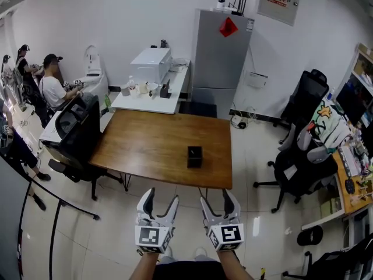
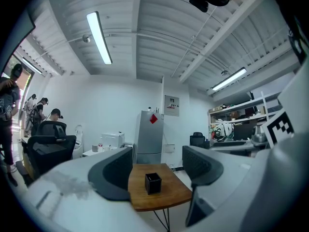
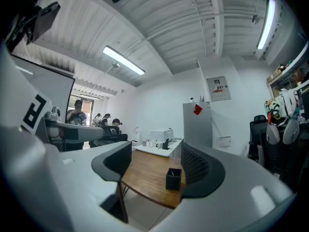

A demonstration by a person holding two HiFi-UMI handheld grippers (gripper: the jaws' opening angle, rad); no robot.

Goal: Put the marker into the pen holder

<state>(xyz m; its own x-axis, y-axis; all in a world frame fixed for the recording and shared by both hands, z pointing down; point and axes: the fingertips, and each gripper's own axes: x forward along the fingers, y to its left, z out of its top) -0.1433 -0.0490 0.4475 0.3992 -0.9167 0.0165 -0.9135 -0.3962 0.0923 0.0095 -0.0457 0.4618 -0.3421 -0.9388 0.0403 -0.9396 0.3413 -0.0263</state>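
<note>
- The wooden desk (image 1: 157, 144) stands ahead of both grippers; they are held over the floor, in front of its near edge.
- The left gripper (image 1: 161, 198) points level toward the desk. Its jaws are spread wide, with nothing between them and touching nothing.
- The right gripper (image 1: 217, 200) is just beside it and points the same way. Its jaws also stand wide apart and empty.
- The pen holder (image 1: 194, 156) is a black square cup. It stands upright with its long axis vertical and its opening upward, on the right half of the desk near the near edge.
- It is well apart from both pairs of jaws and appears far off through each gap: centred in the left gripper view, closer to the right jaw in the right gripper view.
- A pale tip (image 3: 172, 173) shows inside the opening; whether it is the marker I cannot tell.
</note>
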